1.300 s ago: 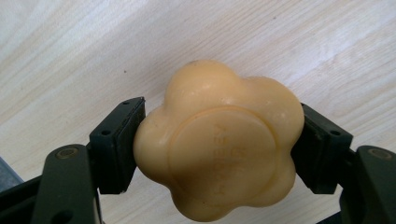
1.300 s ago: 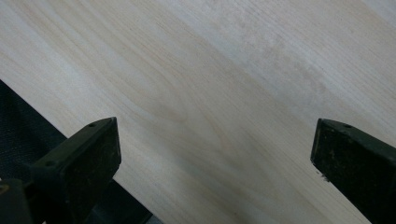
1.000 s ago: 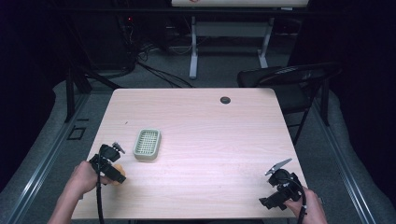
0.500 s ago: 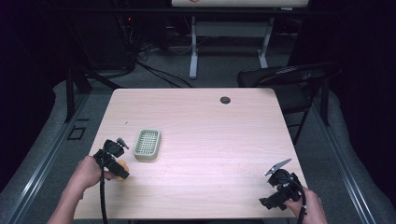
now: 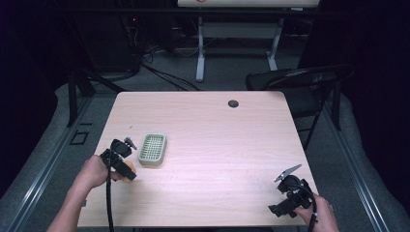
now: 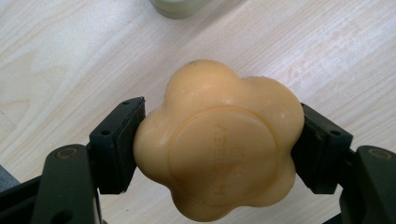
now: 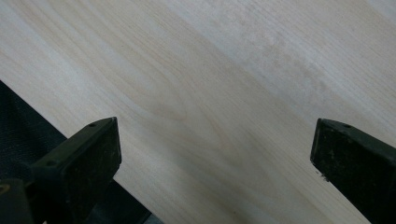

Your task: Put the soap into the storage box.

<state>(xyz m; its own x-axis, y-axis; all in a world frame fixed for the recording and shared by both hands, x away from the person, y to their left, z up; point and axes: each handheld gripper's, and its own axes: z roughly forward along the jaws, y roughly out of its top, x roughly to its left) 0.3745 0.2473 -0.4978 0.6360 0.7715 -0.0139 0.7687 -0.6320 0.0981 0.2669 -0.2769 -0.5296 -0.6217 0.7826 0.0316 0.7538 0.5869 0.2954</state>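
Left tool [image 6: 217, 144] clamped, right tool [image 7: 215, 158] agape

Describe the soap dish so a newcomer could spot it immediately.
Start at the light wooden table and go to its near left part. There, just right of the left gripper clamping an orange flower-shaped soap bar, lies the pale green rounded-rectangle soap dish. Its gridded top sets it apart.

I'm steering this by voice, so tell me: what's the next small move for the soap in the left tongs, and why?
Probably carry the soap sideways over the soap dish. The left tongs clamp it on both sides, and the dish sits empty just beside them.
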